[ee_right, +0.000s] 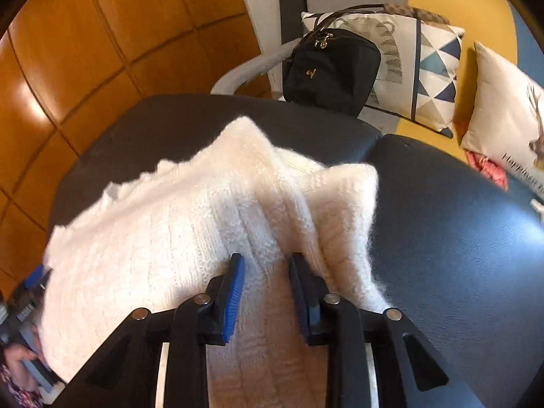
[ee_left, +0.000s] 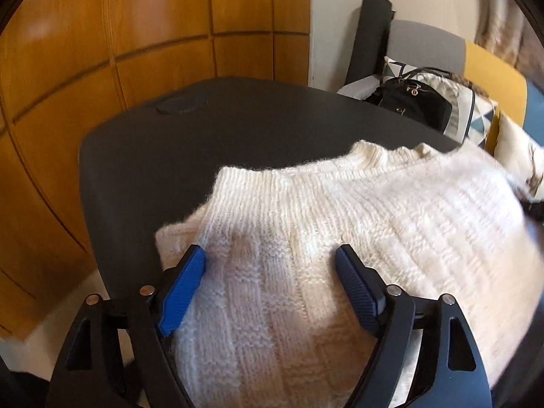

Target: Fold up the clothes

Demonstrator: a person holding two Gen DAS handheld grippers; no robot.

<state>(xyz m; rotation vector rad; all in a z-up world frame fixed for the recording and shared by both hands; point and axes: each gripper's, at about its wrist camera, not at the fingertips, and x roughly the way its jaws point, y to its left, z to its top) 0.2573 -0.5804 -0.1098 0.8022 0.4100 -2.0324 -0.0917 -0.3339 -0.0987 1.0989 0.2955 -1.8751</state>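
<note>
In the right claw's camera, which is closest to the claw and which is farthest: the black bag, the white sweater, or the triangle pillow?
1. White sweater: right between the right claw's fingers.
2. Black bag: past the table's far edge, a little right of middle.
3. Triangle pillow: behind the bag and further right.

Both wrist views look steeply down, close over one sweater (ee_left: 306, 238).

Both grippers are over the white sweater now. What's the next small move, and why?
Probably close the left gripper on the knit first. Its jaws stand wide with the white sweater between them and the pads not pressing, while the right gripper already pinches a raised ridge of the knit. Lifting now would likely raise one side only.
</note>
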